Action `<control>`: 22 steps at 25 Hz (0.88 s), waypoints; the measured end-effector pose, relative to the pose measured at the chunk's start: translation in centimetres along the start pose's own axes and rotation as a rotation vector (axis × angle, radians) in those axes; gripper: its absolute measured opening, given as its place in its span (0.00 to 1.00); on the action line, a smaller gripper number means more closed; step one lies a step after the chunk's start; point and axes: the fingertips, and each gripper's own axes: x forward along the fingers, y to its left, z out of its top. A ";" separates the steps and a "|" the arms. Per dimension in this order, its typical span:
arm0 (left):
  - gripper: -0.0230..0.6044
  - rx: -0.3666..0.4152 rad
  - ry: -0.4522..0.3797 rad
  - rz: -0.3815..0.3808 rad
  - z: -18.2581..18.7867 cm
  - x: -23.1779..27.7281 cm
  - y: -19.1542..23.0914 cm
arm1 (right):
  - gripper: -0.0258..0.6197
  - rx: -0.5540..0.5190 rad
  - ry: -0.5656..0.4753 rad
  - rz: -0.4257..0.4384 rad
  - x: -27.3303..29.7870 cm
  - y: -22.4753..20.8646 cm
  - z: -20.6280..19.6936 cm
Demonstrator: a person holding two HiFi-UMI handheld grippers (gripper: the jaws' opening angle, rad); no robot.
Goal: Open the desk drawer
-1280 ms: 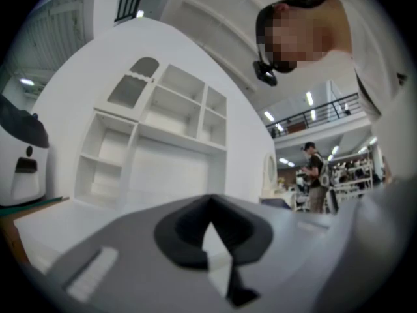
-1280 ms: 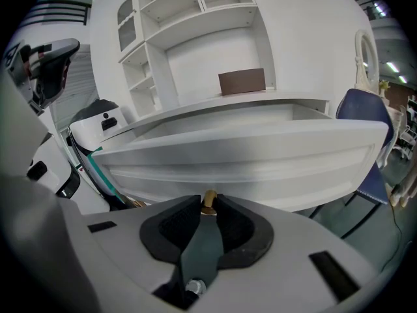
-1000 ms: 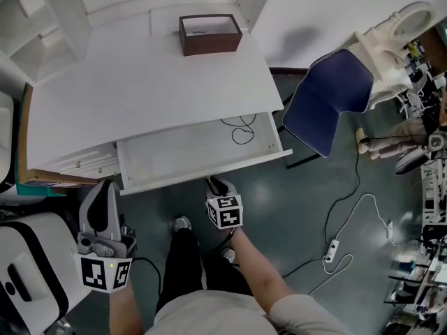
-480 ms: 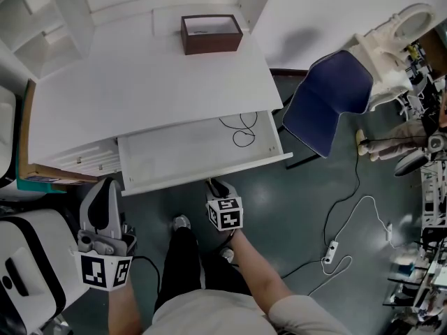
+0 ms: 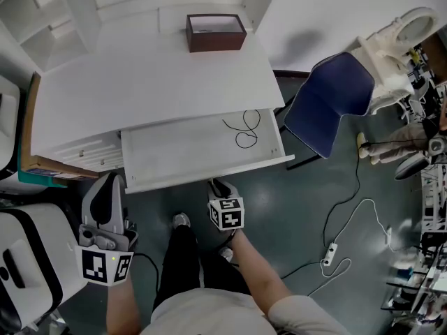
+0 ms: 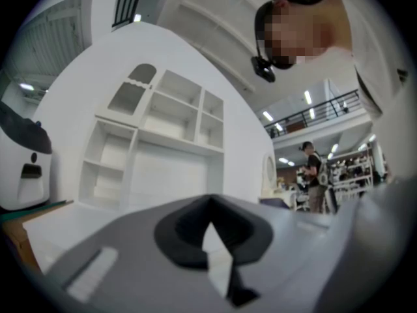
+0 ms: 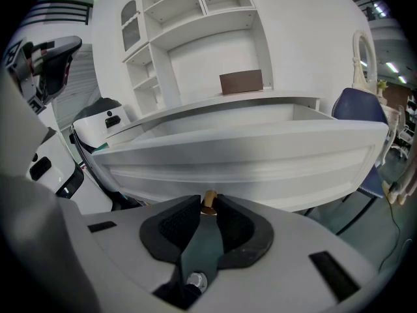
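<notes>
- Desk drawer (image 5: 188,152): lies at the centre of the head view, part-way out from under the white desk top (image 5: 154,82). Its long axis runs left to right across the frame. Its travel runs toward the bottom edge, toward the person. The floor is bare except for a thin black cable (image 5: 244,132) looped at the right end.
- Front panel (image 7: 247,162): fills the middle band of the right gripper view, directly ahead of the jaws and just above them. A small brass knob (image 7: 208,202) projects from its lower part, near the middle of its length.
- Right gripper (image 5: 218,185): the nearer tool, set just below the drawer's front edge in the head view. Its jaws are clamped on the knob, one dark pad (image 7: 172,230) on each side, standing only as far apart as the knob is wide. Nothing else lies between them.
- Governing relation: the knob sits at the fingertips with the drawer body beyond it. The move called for is judged to be a straight pull down the head-view frame, square to the panel. A skewed pull could bind the drawer or slip off so small a knob.
- Left gripper (image 5: 112,183): lower left of the head view, below the drawer's left corner and well apart from the knob. In its own view the jaws meet at the tips with nothing between them, and it touches nothing.
- Surroundings: a brown box (image 5: 216,32) sits upper centre on the desk top, and a blue chair (image 5: 328,103) stands to the right of the drawer.
</notes>
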 end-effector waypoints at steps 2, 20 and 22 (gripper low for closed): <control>0.04 0.001 0.001 0.000 0.0 -0.3 -0.2 | 0.16 -0.002 0.004 0.001 -0.1 0.1 -0.2; 0.04 0.000 -0.037 -0.017 2.0 -2.5 -2.8 | 0.04 -0.013 -0.091 0.004 -5.9 0.4 2.1; 0.04 0.001 -0.042 -0.024 2.2 -2.6 -3.3 | 0.04 -0.010 -0.119 0.007 -7.2 0.4 2.8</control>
